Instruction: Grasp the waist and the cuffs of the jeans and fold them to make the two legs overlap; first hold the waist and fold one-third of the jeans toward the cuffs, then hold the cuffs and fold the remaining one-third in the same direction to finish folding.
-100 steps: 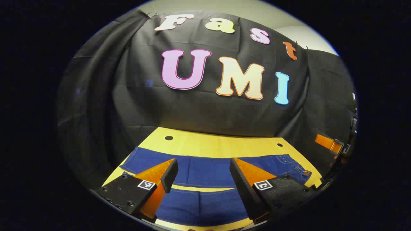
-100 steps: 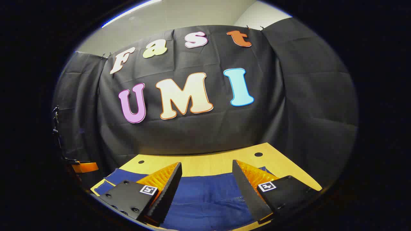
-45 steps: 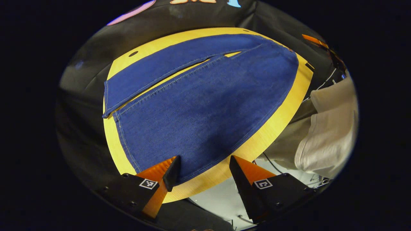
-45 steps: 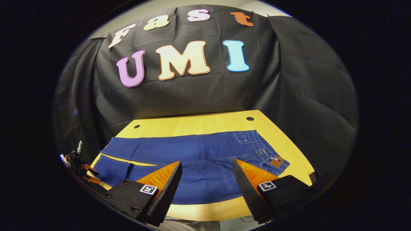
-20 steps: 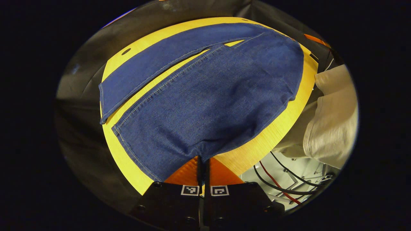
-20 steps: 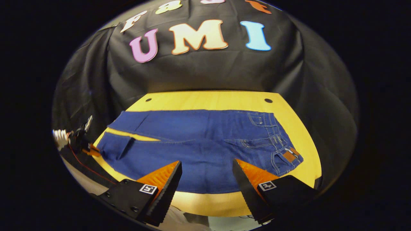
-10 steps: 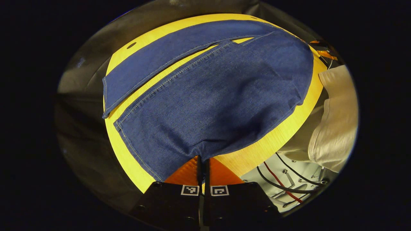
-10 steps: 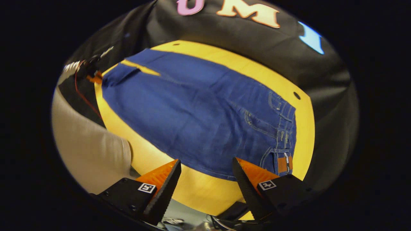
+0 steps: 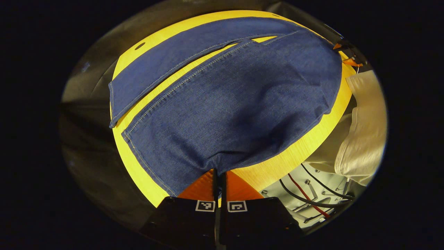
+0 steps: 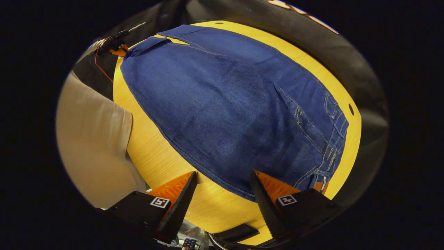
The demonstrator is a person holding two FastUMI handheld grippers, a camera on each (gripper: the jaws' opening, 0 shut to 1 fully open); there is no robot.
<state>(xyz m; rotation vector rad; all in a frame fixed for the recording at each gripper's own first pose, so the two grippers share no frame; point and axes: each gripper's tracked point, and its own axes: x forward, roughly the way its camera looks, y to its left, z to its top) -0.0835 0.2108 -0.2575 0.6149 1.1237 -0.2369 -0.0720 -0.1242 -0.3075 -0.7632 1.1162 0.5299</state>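
Jeans (image 9: 225, 100) near-leg hem pinched by left gripper (image 9: 218, 173); right gripper (image 10: 223, 182) agape.

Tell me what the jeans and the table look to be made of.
Jeans: blue denim, matte, judging by the fine woven texture and pale contrast stitching along the seams. Table: looks like light wood or a wood-look laminate, smooth with a slight sheen; fine straight grain lines show, but which of the two is unclear.

The left gripper view looks from the cuff end, low and close, along the spread blue denim jeans (image 9: 225, 104) on the yellow wooden table (image 9: 298, 146). The right gripper view looks down from near the waist end. Both share jeans (image 10: 222, 104) and table (image 10: 156, 152).
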